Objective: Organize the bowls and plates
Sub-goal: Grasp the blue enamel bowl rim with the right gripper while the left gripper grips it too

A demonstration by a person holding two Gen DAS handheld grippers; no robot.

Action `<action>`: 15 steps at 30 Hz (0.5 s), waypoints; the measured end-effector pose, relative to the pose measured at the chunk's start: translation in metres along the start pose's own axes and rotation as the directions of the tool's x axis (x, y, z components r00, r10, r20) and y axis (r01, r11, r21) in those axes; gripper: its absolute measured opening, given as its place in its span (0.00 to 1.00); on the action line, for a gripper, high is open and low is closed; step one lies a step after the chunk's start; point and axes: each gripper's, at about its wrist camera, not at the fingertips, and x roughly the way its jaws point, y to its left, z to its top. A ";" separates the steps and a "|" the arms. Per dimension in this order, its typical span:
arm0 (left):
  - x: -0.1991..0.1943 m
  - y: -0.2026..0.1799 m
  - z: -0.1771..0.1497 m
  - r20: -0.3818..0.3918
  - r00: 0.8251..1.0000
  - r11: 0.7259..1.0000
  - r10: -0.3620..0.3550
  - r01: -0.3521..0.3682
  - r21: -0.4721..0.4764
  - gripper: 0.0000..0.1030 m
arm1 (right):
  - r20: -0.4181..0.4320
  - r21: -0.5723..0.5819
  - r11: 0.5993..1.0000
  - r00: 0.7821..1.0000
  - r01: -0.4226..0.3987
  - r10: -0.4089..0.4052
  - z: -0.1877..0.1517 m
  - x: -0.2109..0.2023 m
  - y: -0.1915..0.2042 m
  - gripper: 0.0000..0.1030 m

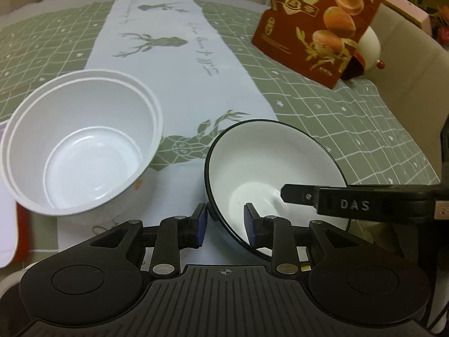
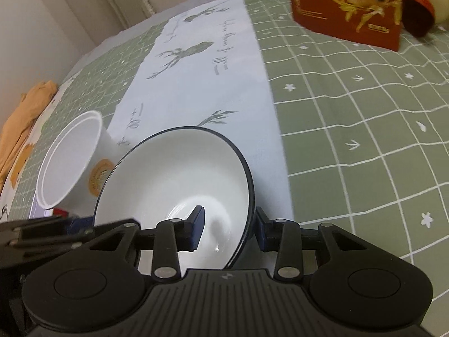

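1. A white ceramic bowl with a thin black rim (image 2: 179, 185) sits tilted on the pale deer-print runner (image 1: 174, 64) that runs down the middle of the green checked tablecloth (image 2: 350, 118)
2. The right gripper (image 2: 228, 231) is clenched on this bowl's wall: one blue pad lies inside the bowl, the other against its outside, with the rim between them
3. The left gripper (image 1: 226, 224) straddles the opposite side of the same bowl (image 1: 269, 168), one pad inside and one outside; a gap shows at the inner pad, so its jaws stand released around the rim and are not pressing
4. In the left wrist view, a black finger of the right gripper marked "DAS" reaches into the bowl from the right edge
5. A stack of white plastic tubs (image 1: 81, 143), nested one in another, stands just beside the black-rimmed bowl, on the left gripper's side, apart from it
6. A red snack bag printed with quail eggs (image 1: 317, 25) stands well beyond the bowl at the far side of the cloth, with a round white and dark red object (image 1: 367, 50) behind it
7. An orange cloth (image 2: 25, 118) lies crumpled at the table edge, beyond the tubs from the bowl
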 end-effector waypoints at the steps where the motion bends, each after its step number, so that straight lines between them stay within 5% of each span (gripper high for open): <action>1: 0.000 -0.001 0.000 0.003 1.000 1.000 0.002 -0.002 0.004 0.30 | 0.001 0.005 1.000 1.000 0.003 -0.003 0.000 0.001 -0.002 0.36; 15: 0.014 0.011 0.005 -0.024 0.999 0.998 -0.027 0.026 -0.056 0.30 | -0.014 0.007 1.000 1.000 0.000 0.000 0.000 0.009 -0.001 0.38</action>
